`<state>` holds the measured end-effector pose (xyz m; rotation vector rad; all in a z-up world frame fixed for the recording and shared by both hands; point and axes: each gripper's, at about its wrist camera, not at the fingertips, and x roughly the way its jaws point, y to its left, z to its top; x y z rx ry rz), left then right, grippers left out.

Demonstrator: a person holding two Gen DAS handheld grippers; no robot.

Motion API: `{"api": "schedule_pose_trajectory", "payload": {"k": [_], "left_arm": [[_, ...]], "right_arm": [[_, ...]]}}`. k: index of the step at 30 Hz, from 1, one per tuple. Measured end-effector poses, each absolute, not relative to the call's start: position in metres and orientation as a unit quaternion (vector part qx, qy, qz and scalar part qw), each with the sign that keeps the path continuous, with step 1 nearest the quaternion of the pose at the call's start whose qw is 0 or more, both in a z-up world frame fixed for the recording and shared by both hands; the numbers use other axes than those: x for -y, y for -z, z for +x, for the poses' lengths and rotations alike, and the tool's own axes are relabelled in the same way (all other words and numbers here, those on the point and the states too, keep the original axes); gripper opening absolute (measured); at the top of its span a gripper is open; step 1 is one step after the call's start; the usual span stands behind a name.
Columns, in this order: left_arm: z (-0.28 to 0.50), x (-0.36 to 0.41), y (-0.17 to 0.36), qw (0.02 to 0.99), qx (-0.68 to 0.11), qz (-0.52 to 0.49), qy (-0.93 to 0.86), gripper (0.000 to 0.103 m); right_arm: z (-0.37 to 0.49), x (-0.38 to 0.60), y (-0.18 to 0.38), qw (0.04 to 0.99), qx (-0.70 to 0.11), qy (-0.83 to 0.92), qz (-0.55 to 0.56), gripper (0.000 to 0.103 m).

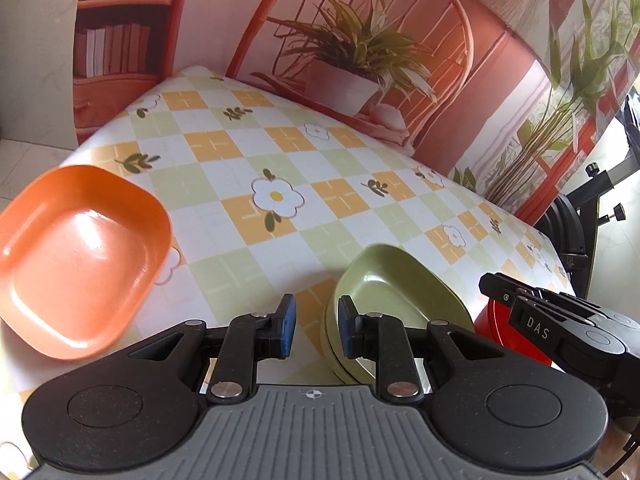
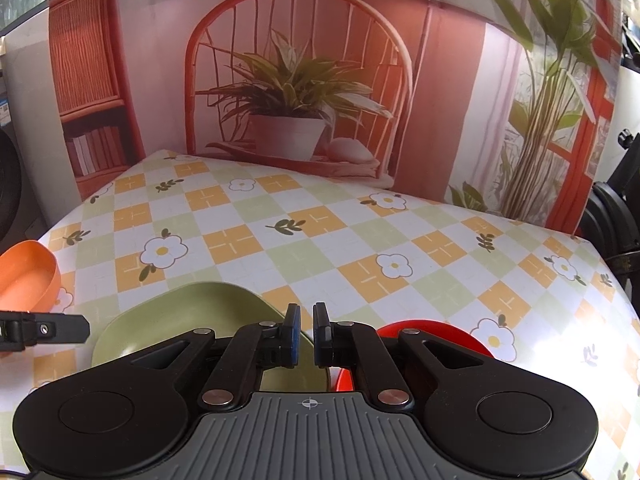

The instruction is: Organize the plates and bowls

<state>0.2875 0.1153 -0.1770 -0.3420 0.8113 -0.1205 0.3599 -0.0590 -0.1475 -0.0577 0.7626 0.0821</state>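
- Left gripper (image 1: 317, 326) low and centre in the left wrist view, pointing up the frame over the checked tablecloth (image 1: 248, 184); blue-padded fingers (image 1: 289, 326) apart by a modest gap, nothing between them, right pad just at the rim of the green bowl (image 1: 394, 288).
- Right gripper (image 2: 307, 334) low and centre in its own view, tilted slightly; fingers nearly together with only a narrow slit showing, nothing visibly clamped; whether the pads touch the green bowl's rim below, cannot tell.
- Green bowl lower right of centre in the left view, a second pale rim showing beneath it, so seemingly stacked on another dish; empty inside.
- Same green bowl (image 2: 192, 320) lower left of centre in the right view, interior bare, partly hidden by the right gripper's body.
- Orange bowl (image 1: 76, 256) at the left edge of the left view, squarish with rounded corners, empty and glossy, well apart from the green one.
- Red plate (image 2: 432, 332) just right of the green bowl in the right view, mostly hidden behind the gripper.
- Only in the left view: full orange bowl; right gripper's black body at lower right, above a red sliver (image 1: 496, 320).
- Only in the right view: tablecloth's far right stretch; just a slice of the orange bowl (image 2: 30, 276) at the left edge, left gripper's fingertip below it.
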Motion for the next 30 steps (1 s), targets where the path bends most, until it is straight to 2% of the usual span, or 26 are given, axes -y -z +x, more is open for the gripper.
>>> {"api": "schedule_pose_trajectory", "payload": {"k": [13,30], "left_arm": [[0.266,-0.205,0.132,0.93,-0.336,-0.149,-0.024,0.025],[0.25,-0.227,0.148,0.924,-0.34,-0.17,-0.036,0.025]], "right_arm": [[0.338,-0.006,0.146,0.913,-0.378,-0.143,-0.048,0.006],[0.318,-0.031,0.181,0.892,-0.422,-0.138,-0.081,0.004]]}}
